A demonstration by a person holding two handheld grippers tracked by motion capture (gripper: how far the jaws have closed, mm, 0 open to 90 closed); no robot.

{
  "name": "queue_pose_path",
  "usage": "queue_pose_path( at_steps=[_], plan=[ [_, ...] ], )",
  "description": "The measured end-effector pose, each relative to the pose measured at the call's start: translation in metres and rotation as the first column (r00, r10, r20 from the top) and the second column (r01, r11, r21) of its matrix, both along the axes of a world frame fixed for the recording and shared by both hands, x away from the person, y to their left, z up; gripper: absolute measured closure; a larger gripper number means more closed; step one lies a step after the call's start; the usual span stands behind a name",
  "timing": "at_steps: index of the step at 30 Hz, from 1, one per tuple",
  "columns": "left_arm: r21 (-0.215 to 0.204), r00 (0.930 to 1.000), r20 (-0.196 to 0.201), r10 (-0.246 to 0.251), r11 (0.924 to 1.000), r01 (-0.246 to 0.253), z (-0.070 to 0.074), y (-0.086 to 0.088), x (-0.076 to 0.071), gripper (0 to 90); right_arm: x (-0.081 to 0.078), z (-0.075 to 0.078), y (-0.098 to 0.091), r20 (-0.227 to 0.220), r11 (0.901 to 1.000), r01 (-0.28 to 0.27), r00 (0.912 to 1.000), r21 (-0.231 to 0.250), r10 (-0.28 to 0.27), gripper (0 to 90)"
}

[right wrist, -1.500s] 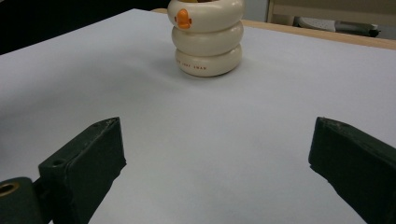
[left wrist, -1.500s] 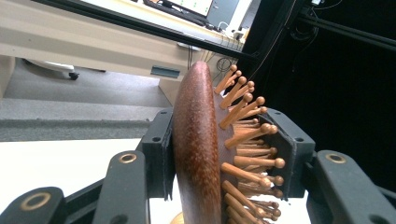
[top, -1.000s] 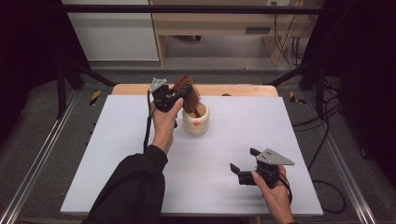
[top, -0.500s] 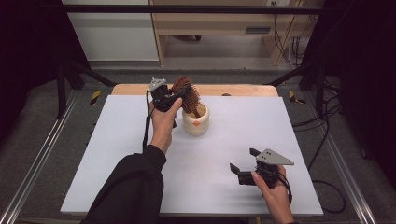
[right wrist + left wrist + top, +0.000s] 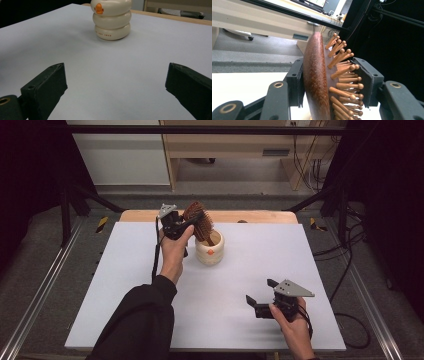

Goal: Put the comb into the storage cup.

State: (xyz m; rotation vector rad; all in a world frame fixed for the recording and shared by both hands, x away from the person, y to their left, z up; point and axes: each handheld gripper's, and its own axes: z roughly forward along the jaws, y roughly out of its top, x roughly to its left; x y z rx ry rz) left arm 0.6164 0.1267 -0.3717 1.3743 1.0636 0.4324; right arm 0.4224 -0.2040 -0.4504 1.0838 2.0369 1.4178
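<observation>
White tabletop (image 5: 125, 285) is spread across the high view, with a strip of bare wood seen along its far edge; two forearms are brought in from the near side. Over the far middle of the table the left gripper (image 5: 192, 220) is held up, and the wooden hairbrush (image 5: 198, 220) is caught between its jaws; in the left gripper view the smooth brown back of the brush head (image 5: 315, 80) is pressed by one pad and the ball-tipped wooden pins by the other, so the jaws are stopped partway by the head's thickness. The brush's long axis is tilted; the head is pointed up and away toward the far-left, while the handle is slanted down toward the near-right into the cream cup (image 5: 210, 251). That cup is shaped like stacked rings, with a small orange duck bill on its upper ring and small lettering on the lowest (image 5: 112, 23); the brush handle is seen inside it, though whether the cup's bottom is touched cannot be told. Near the front right edge, well apart from the cup, the right gripper (image 5: 262, 296) is held low over the table; its jaws are spread wide with nothing between them, and bare tabletop is seen in the gap.
</observation>
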Motion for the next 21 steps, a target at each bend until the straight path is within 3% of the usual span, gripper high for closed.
queue_pose_path(
  at_steps=[21],
  plan=[
    [0.005,0.9999,-0.002,0.011,0.9999,-0.011,-0.0025,0.0024,0.0010,42.9,0.0001,-0.0003,0.0007,-0.004,1.0000,-0.003,1.0000,0.002,0.003,4.0]
  ],
)
